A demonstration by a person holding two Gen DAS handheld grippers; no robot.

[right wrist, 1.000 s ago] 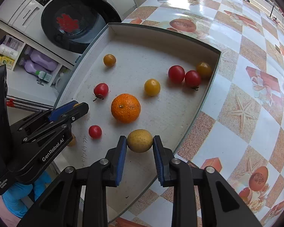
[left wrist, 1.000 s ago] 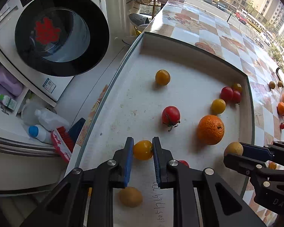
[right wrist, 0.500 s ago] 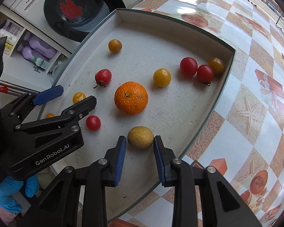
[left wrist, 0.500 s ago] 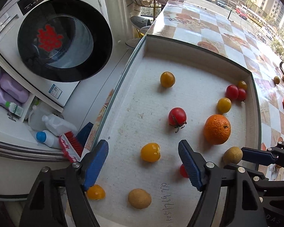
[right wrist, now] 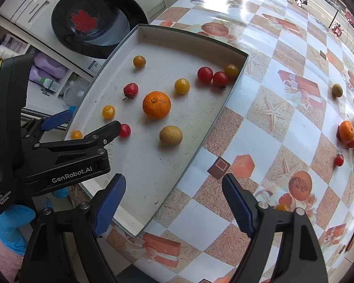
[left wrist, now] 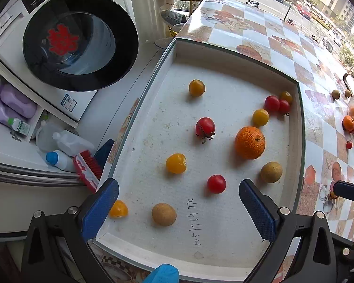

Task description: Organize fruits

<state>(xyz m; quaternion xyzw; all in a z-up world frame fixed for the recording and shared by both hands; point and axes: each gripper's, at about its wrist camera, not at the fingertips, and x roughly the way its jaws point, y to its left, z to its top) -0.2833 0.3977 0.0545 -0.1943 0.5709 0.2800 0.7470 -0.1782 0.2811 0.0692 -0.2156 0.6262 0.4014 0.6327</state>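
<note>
A white tray (left wrist: pixel 224 247) on the tiled table holds several fruits: an orange (left wrist: pixel 249 142), red tomatoes (left wrist: pixel 205 127), yellow tomatoes (left wrist: pixel 176 163) and brownish round fruits (left wrist: pixel 271 172). My left gripper (left wrist: pixel 179 208) is open and empty above the tray's near edge. My right gripper (right wrist: pixel 173 199) is open and empty over the tray's near corner, behind the brownish fruit (right wrist: pixel 170 135). The orange (right wrist: pixel 156 105) lies mid-tray in the right wrist view, where the left gripper (right wrist: pixel 82 122) shows at the left.
More fruit lies on the table at the far right: an orange (right wrist: pixel 346 131), a small red tomato (right wrist: pixel 339 160) and green-brown fruits (right wrist: pixel 337 90). A washing machine (left wrist: pixel 80 47) and bottles (left wrist: pixel 59 160) stand left of the table.
My left gripper opened, released the yellow tomato and drew back. My right gripper opened, left the brownish fruit in the tray and drew back.
</note>
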